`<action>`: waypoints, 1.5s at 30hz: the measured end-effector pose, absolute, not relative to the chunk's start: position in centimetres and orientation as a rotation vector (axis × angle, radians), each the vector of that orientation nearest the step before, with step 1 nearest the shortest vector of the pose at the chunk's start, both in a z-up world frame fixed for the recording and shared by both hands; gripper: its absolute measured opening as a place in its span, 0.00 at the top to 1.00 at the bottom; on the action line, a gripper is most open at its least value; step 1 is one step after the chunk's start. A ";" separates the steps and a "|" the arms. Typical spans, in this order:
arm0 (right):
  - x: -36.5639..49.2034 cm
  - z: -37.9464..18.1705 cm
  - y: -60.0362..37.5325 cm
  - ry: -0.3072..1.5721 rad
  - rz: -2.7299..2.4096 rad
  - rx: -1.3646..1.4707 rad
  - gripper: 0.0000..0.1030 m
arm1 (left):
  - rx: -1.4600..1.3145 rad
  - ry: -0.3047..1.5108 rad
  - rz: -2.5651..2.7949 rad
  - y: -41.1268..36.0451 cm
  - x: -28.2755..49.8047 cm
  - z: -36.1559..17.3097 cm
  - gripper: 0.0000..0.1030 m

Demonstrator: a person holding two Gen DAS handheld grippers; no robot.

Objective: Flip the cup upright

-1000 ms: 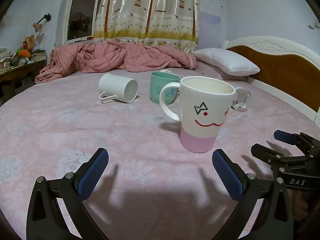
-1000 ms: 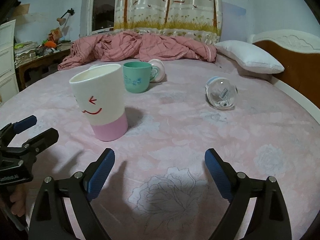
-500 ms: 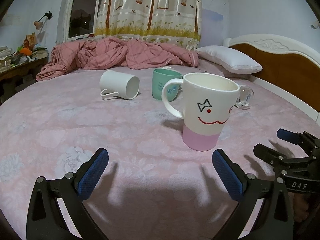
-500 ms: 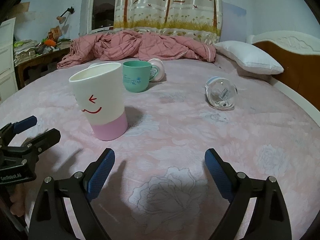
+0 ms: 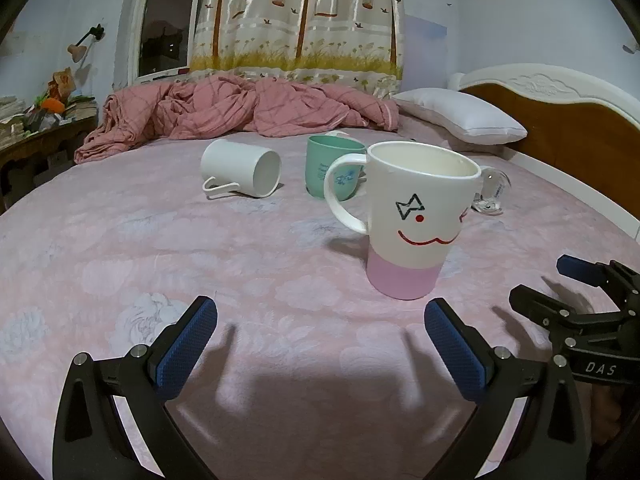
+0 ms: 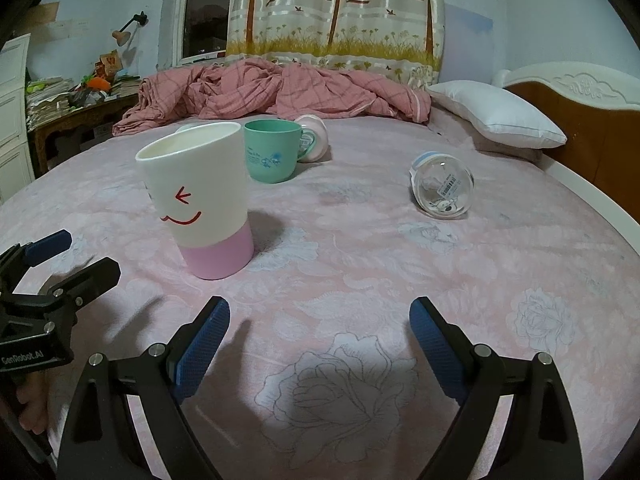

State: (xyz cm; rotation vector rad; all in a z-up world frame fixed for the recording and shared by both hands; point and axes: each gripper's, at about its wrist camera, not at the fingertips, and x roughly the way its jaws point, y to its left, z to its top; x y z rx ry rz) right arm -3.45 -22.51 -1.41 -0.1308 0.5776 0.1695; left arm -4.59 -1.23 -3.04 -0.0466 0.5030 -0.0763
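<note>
A white mug with a pink base and a drawn face (image 5: pixel 416 220) stands upright on the pink bedsheet; it also shows in the right wrist view (image 6: pixel 204 200). A plain white mug (image 5: pixel 240 168) lies on its side further back. A green cup (image 5: pixel 332 166) stands upright, also in the right wrist view (image 6: pixel 272 150). A clear glass cup (image 6: pixel 442 188) lies on its side at the right. A pinkish cup (image 6: pixel 314 142) lies on its side behind the green one. My left gripper (image 5: pixel 320 340) is open and empty, short of the face mug. My right gripper (image 6: pixel 320 332) is open and empty.
A crumpled pink quilt (image 5: pixel 240 114) and a white pillow (image 5: pixel 460 118) lie at the far end of the bed. A wooden headboard (image 5: pixel 580 128) runs along the right. A cluttered side table (image 5: pixel 36 128) stands at the left.
Both grippers have drifted slightly; the face mug sits a little further right and nearer in the left wrist view. Both stay open and empty. No cup has moved.
</note>
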 end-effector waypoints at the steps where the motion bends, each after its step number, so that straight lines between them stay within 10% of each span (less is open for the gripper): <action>1: -3.5 -1.4 -22.5 0.578 0.169 -0.131 0.10 | -0.047 0.504 -0.075 -1.2 -4.6 -3.0 0.00; 45: -3.5 -1.2 -22.6 0.580 0.169 -0.131 0.10 | -0.048 0.499 -0.073 -1.0 -4.6 -3.0 0.00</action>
